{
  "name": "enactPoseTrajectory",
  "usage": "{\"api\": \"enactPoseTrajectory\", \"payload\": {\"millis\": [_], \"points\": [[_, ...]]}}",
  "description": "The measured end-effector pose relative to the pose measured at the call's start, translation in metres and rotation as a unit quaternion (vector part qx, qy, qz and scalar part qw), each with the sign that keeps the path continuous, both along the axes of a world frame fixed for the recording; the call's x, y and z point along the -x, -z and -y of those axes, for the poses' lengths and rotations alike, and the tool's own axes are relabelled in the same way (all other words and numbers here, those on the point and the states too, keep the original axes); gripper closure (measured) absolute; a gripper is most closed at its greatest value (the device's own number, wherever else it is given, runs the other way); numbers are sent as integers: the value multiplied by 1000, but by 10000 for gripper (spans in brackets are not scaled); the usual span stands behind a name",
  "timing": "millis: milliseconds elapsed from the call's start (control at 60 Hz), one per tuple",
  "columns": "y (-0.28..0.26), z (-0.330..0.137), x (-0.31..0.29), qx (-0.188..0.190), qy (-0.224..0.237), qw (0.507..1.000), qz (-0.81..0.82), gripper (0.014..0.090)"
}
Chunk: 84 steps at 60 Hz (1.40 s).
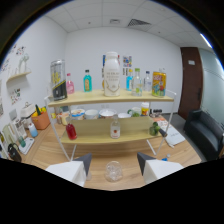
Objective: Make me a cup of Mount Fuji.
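Gripper [114, 165] is spread wide around a glass [114, 171], probably fragile and slippery; grip its sides gently.

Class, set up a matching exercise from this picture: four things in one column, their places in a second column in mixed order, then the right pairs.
Things:
1. large white jug
2. clear glass
3. orange pot
4. red bottle

Places:
A. between the open claw fingers
B. bottom shelf, beside the rack's left leg
C. middle of the top shelf
D. on the table left of the rack

Pairs: 1-C, 2-A, 3-D, 4-B
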<state>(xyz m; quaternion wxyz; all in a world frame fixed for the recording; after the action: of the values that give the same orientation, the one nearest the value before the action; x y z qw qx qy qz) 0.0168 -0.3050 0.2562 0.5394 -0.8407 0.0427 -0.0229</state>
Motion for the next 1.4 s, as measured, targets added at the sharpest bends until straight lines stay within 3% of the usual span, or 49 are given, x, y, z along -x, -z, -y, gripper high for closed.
{"api": "enactPoseTrajectory", "payload": {"millis": [283,383,533,667,733,800,1067,1250,1400], "points": [[-149,-86,-10,-115,-16,993,3,193],[-165,-127,-9,-139,-23,990,0,195],[-151,-183,-10,-136,-26,990,2,204],[-135,-211,-11,-128,-22,991,0,328],[-131,-219,-12,-128,-20,992,1,471],[-134,-219,-16,-137,-8,991,4,539],[-148,-201,-12,-140,-29,990,-14,568],[-177,-154,-15,-184,-52,981,-21,570],[-138,-111,-34,-174,-65,982,-16,569]]}}
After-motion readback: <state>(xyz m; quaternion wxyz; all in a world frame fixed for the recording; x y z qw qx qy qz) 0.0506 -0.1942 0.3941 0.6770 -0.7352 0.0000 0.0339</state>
